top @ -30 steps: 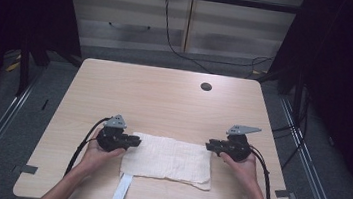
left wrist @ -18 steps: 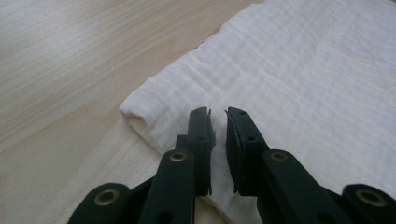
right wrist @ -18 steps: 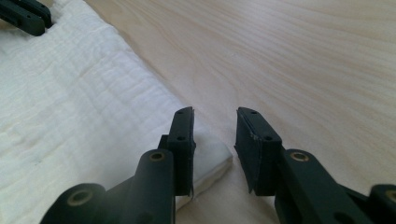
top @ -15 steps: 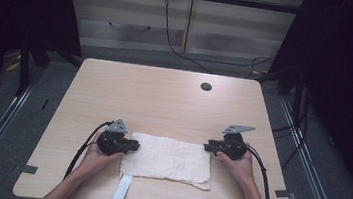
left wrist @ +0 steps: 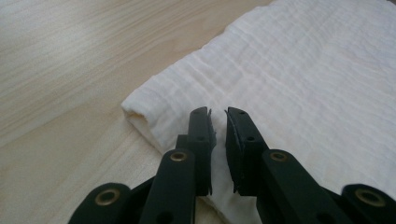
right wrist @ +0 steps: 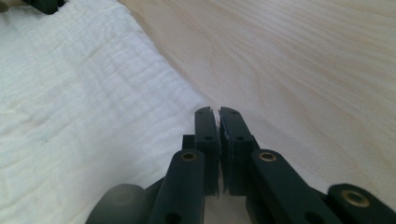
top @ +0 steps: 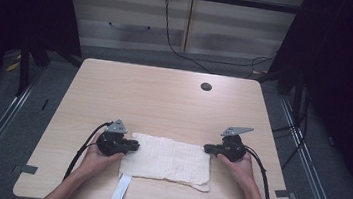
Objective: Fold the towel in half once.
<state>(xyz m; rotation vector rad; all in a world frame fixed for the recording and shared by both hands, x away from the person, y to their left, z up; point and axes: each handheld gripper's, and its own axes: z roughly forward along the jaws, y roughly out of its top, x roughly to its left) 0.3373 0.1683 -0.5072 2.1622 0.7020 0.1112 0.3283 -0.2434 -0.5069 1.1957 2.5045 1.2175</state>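
Inspection, remote station. The white cloth (top: pixel 167 160) lay folded flat on the near half of the table (top: pixel 164 98), its long sides running left to right. A white tag (top: pixel 121 189) trailed from its near left corner.

1. The left tongs (top: pixel 134 145) sat at the cloth's left end. In the left gripper view they stood almost together over the folded corner, with a slim gap. I could not tell whether a layer was nipped.
2. The right tongs (top: pixel 208 147) sat at the far right corner. They had just been closing and were now clenched. In the right gripper view a sliver of the cloth's edge appeared to be between them.

Judgement: the step in hand was taking hold of the cloth's 2 ends, ahead of lifting it to fold or spread it.

The next move called for a confirmed hold on the left. After that, both hands should rise evenly so the thin corner on the right would not slip free. The far half of the table, up to the cable hole (top: pixel 206 87), offered room to work.
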